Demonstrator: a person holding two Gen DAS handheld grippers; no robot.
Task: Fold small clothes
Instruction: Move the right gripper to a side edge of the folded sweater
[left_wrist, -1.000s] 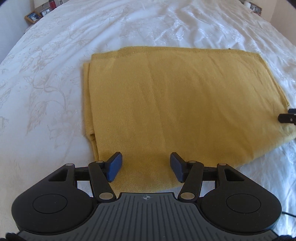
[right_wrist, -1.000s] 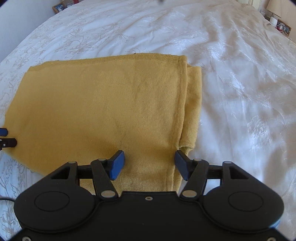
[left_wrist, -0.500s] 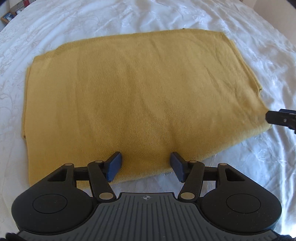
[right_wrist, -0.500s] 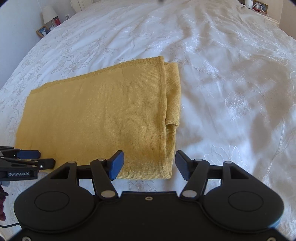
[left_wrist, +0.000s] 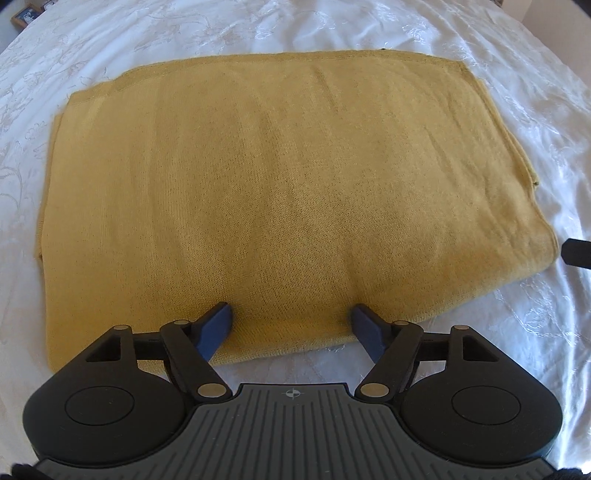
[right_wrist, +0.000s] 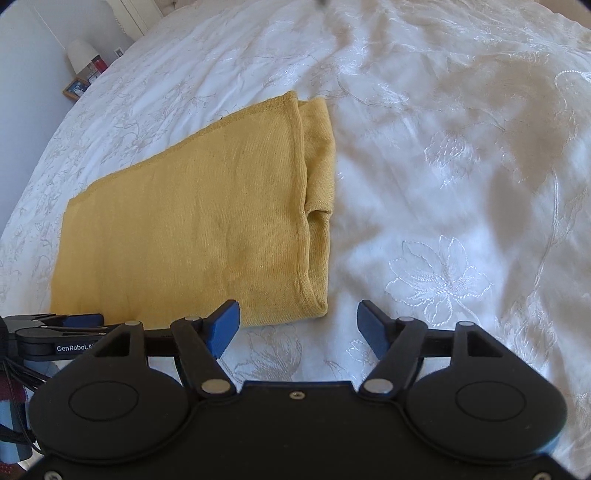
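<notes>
Both grippers wide, holding nothing; left gripper (left_wrist: 291, 325) straddles near edge of folded mustard garment (left_wrist: 280, 192), pads over cloth; right gripper (right_wrist: 298, 325) just off its near right corner; garment flat on white embroidered bedspread (right_wrist: 461, 184).

We've got a white embroidered bedspread (right_wrist: 461, 155) with flower patterns, sunlit and a bit wrinkled. Off left there's a pale wall (right_wrist: 33, 62), a lamp (right_wrist: 79, 55) and a framed picture (right_wrist: 75, 88).
</notes>
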